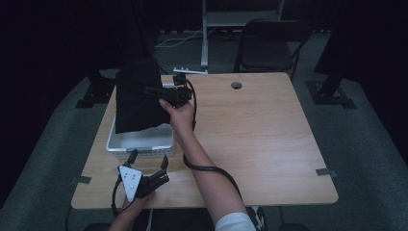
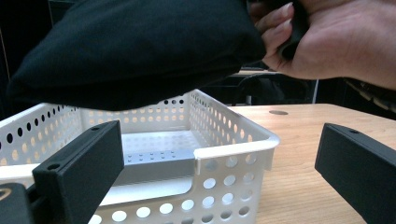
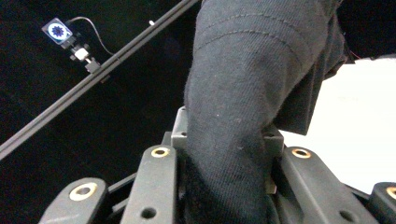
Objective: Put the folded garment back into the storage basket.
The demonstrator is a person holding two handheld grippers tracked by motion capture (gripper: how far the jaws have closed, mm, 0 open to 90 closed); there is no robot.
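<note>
A black cloth garment (image 1: 137, 96) hangs above the white perforated basket (image 1: 139, 143) at the table's left. My right gripper (image 1: 159, 91) is shut on the black garment, raised over the basket; in the right gripper view a thick fold of the garment (image 3: 243, 107) runs between the jaws. From the left gripper view the garment (image 2: 135, 46) hovers over the basket (image 2: 233, 149), whose inside looks bare. My left gripper (image 1: 148, 160) rests low near the table's front edge just in front of the basket, jaws wide apart with nothing between them.
The wooden table (image 1: 260, 130) stretches to the right of the basket, with a cable hole (image 1: 236, 85) near its far edge. A black folding chair (image 1: 269, 45) and a metal stand (image 1: 207, 33) are behind the table.
</note>
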